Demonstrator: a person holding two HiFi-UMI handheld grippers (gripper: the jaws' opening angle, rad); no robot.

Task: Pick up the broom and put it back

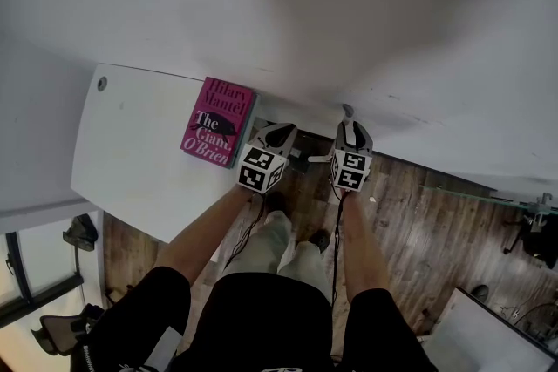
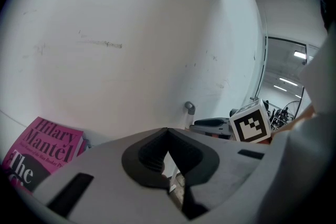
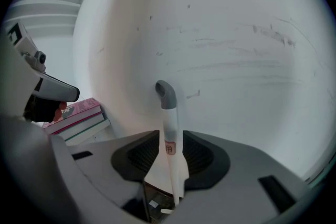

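The broom's white handle (image 3: 169,128) with a grey hooked end (image 3: 165,93) stands upright against the white wall. It rises between the jaws of my right gripper (image 3: 170,138), which is open, with slim gaps beside the handle. From the head view only the handle's grey tip (image 1: 348,111) shows, just beyond my right gripper (image 1: 352,133). My left gripper (image 1: 277,135) hangs beside it to the left, shut and empty, its pad tips meeting (image 2: 168,131). The hooked end (image 2: 189,107) also shows in the left gripper view. The broom's head is hidden.
A pink book (image 1: 218,122) lies on the right end of a white table (image 1: 122,161), close left of my left gripper; it tops a small stack (image 3: 79,115). The white wall (image 1: 349,13) is straight ahead. Wooden floor (image 1: 410,213) lies below, with the person's legs and shoes.
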